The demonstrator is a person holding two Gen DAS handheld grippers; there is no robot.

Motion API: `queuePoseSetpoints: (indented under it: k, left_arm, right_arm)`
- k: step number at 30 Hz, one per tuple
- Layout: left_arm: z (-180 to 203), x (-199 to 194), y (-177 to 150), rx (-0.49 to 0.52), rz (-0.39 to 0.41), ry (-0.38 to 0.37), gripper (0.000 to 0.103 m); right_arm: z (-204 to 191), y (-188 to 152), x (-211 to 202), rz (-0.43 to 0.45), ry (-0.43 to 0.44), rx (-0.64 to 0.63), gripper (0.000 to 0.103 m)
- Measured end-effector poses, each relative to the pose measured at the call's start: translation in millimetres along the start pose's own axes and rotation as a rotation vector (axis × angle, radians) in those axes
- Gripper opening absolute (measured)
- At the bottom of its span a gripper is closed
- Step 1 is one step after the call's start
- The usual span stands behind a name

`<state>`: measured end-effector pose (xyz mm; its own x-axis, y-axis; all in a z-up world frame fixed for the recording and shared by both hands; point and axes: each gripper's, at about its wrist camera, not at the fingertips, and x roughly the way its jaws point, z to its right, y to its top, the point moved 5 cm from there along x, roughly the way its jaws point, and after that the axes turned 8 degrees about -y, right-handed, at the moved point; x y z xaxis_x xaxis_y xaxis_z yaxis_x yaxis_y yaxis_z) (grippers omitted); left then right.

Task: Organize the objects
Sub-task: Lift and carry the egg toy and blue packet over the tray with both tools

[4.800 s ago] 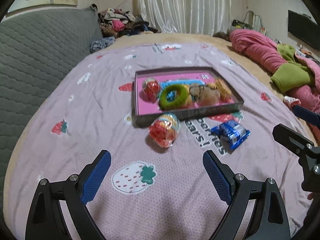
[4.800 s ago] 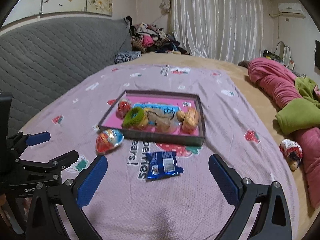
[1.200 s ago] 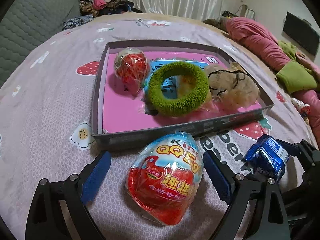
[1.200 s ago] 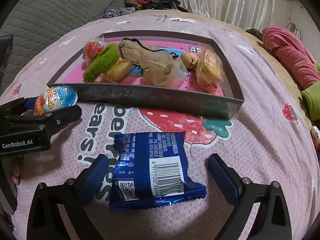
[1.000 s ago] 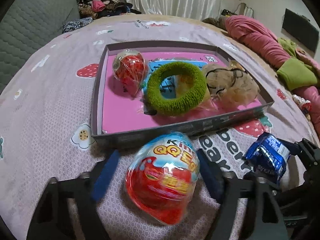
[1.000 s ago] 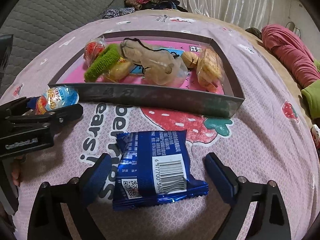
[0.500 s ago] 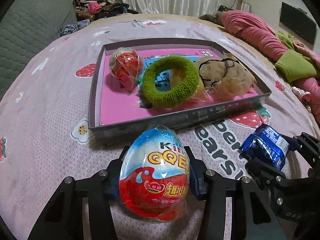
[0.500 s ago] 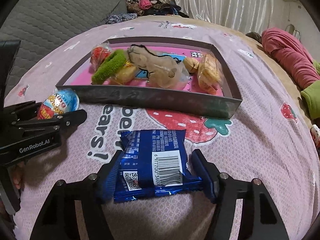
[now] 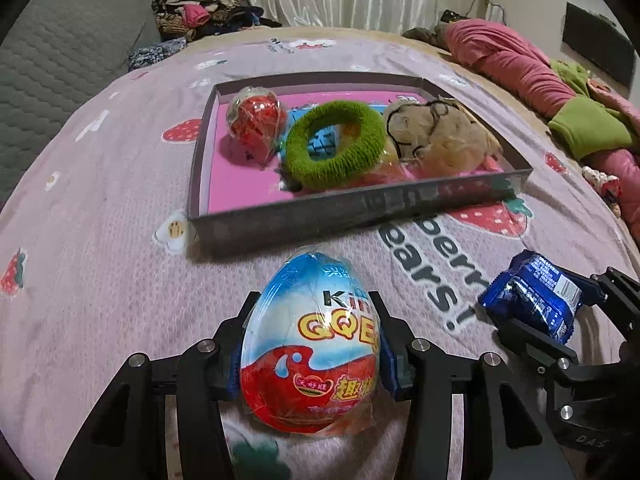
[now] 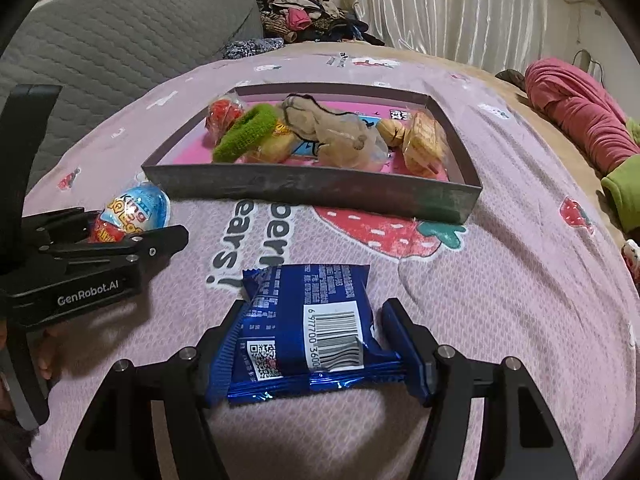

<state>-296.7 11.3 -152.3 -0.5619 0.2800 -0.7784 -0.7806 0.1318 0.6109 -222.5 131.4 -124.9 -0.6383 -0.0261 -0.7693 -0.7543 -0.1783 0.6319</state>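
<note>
My left gripper (image 9: 312, 344) is shut on a plastic-wrapped toy egg (image 9: 312, 344), blue and white on top and red below, held just over the pink strawberry bedspread. My right gripper (image 10: 316, 344) is shut on a blue snack packet (image 10: 308, 320) with a barcode. Each shows in the other's view: the packet (image 9: 532, 300) at the right, the egg (image 10: 132, 216) at the left. Ahead lies a grey tray (image 9: 360, 208) with a pink floor. It holds a red wrapped egg (image 9: 256, 120), a green ring (image 9: 334, 148) and a tan pouch (image 9: 440, 136).
The same tray (image 10: 312, 188) also holds wrapped biscuits (image 10: 424, 144) at its right end. A grey quilted headboard (image 10: 100, 52) stands at the left. Pink and green bedding (image 9: 540, 80) is heaped at the right, a clothes pile (image 9: 200, 12) at the back.
Both grippers closed, the left on the egg and the right on the blue packet. Both then drew back slightly from the tray with their loads.
</note>
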Motion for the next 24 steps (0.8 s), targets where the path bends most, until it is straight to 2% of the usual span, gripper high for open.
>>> queuePoseSetpoints:
  k: [9,24]
  left_arm:
    - [11,-18,-20,-0.003,0.014,0.048,0.051]
    - [21,-49,-36,-0.034,0.022,0.041,0.051]
  right_arm:
    - [-5,-15,-13,0.01,0.004,-0.012,0.067]
    - [-5,-27,-47,0.017,0.037,0.015,0.067]
